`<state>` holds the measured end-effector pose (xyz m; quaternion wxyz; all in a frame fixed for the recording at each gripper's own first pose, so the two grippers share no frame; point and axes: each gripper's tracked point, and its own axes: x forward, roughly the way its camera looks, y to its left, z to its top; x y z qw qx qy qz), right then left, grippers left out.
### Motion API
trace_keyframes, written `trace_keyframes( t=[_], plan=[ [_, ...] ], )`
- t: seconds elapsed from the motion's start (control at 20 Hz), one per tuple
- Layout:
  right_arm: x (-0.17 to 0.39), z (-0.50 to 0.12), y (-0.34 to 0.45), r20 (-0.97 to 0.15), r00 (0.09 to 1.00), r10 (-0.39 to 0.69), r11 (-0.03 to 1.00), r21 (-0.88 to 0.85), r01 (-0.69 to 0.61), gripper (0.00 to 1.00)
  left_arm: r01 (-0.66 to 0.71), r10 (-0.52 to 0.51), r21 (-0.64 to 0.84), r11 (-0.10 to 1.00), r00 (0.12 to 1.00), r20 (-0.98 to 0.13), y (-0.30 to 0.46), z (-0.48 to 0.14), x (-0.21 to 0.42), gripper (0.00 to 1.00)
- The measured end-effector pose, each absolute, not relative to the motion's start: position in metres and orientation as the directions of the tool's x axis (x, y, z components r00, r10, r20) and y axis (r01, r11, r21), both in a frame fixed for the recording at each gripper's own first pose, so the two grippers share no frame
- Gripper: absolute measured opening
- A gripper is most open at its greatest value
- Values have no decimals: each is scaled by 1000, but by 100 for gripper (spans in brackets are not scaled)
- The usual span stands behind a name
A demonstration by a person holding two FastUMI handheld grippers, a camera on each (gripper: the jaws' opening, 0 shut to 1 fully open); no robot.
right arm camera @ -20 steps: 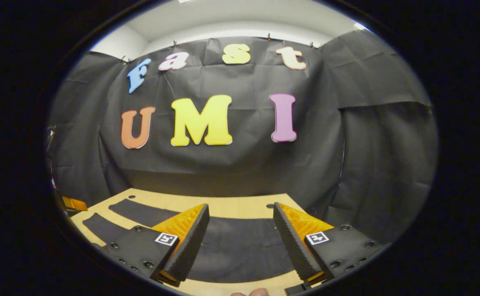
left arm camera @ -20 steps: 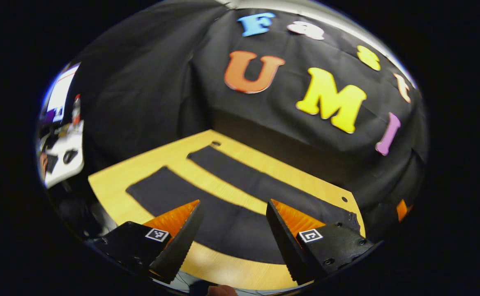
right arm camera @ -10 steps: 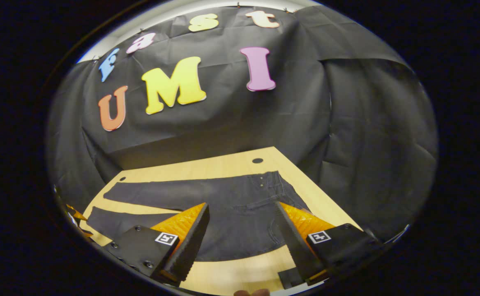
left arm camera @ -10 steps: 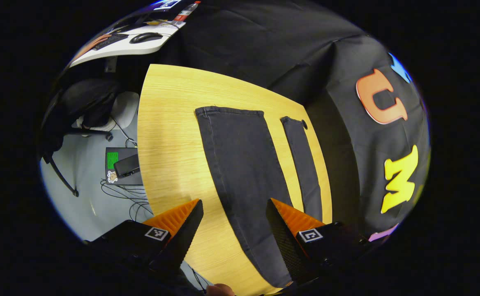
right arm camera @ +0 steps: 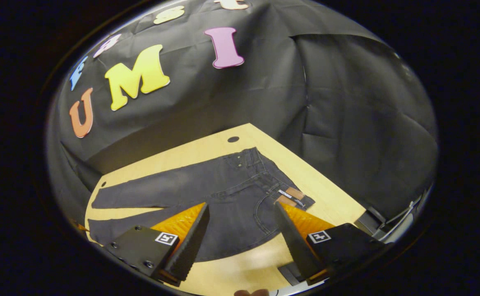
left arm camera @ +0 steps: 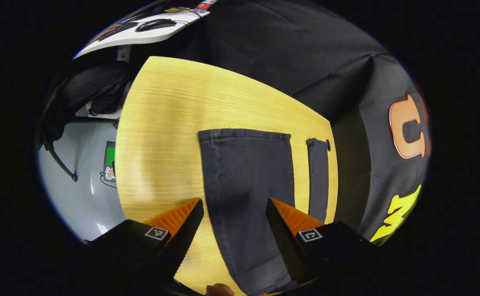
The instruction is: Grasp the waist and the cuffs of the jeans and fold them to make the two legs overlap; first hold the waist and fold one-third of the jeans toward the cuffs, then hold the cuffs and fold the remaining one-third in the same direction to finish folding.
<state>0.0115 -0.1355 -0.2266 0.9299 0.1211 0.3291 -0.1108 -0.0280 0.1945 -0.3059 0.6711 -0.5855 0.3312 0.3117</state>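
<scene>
Jeans (right arm camera: 207, 193): laid flat lengthwise on table (left arm camera: 162, 123); waist nearer right gripper (right arm camera: 242, 242), cuffs nearer left gripper (left arm camera: 234, 242); both spread, empty.

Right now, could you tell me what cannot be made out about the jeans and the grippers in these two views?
- Left gripper view: the jeans run behind the left gripper fingers, so the waist end is hidden.
- Left gripper view: the far leg is a narrow strip, its cuff stitching too small to make out.
- Right gripper view: the near cuff is cut off behind the right gripper.
- Right gripper view: the waist label is too small to read.
</scene>
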Motion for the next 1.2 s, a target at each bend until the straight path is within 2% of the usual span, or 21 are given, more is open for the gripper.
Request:
trace_keyframes(
  t=[0.1,0.15,0.2,0.35,0.4,0.45,0.5,0.55,0.6,0.7,0.75,0.8,0.85,1.0,1.1,1.15,1.2],
  plan=[
    [11,-229,-134,-645,753,-133,950,135,283,99,-802,23,-581,136,589,-808,197,-306,-15,99],
    [11,-230,-133,-649,749,-133,949,133,284,94,-803,27,-578,146,588,-809,199,-307,-11,100],
    [10,-235,-133,-659,740,-132,948,134,288,99,-796,20,-585,159,595,-804,199,-308,-8,99],
    [10,-251,-134,-696,706,-130,934,154,324,99,-794,44,-579,187,596,-802,204,-312,1,96],
    [11,-253,-135,-701,700,-138,927,157,339,94,-802,57,-564,195,584,-810,206,-318,-2,92],
    [12,-254,-137,-704,695,-146,922,158,354,99,-797,73,-571,197,593,-802,209,-318,0,85],
    [13,-253,-140,-704,693,-154,917,159,365,99,-794,72,-575,199,597,-799,210,-316,0,72],
    [15,-252,-143,-704,691,-163,914,156,374,99,-791,70,-578,202,600,-797,211,-321,3,66],
    [17,-253,-146,-703,691,-170,913,152,380,99,-787,63,-580,212,603,-795,213,-323,4,61],
    [20,-254,-150,-708,685,-174,912,147,383,94,-788,57,-580,206,602,-797,216,-329,2,43],
    [22,-254,-150,-710,682,-174,910,149,387,94,-782,47,-600,170,615,-787,216,-331,7,16],
    [23,-255,-149,-710,682,-176,908,151,391,94,-776,43,-617,130,626,-778,218,-328,7,10],
    [23,-255,-148,-711,681,-176,907,151,392,99,-773,37,-625,106,631,-775,218,-327,8,6],
    [27,-257,-145,-715,679,-168,916,141,375,99,-779,12,-619,98,623,-782,217,-327,7,4],
    [30,-254,-141,-714,681,-162,920,141,366,99,-777,-15,-628,30,628,-778,218,-323,8,5],
    [31,-252,-141,-712,682,-164,921,138,365,99,-763,-31,-646,-6,646,-763,218,-320,14,16],
    [31,-252,-140,-712,683,-163,921,138,364,99,-759,-42,-651,-11,651,-758,219,-315,16,21]
  ],
)
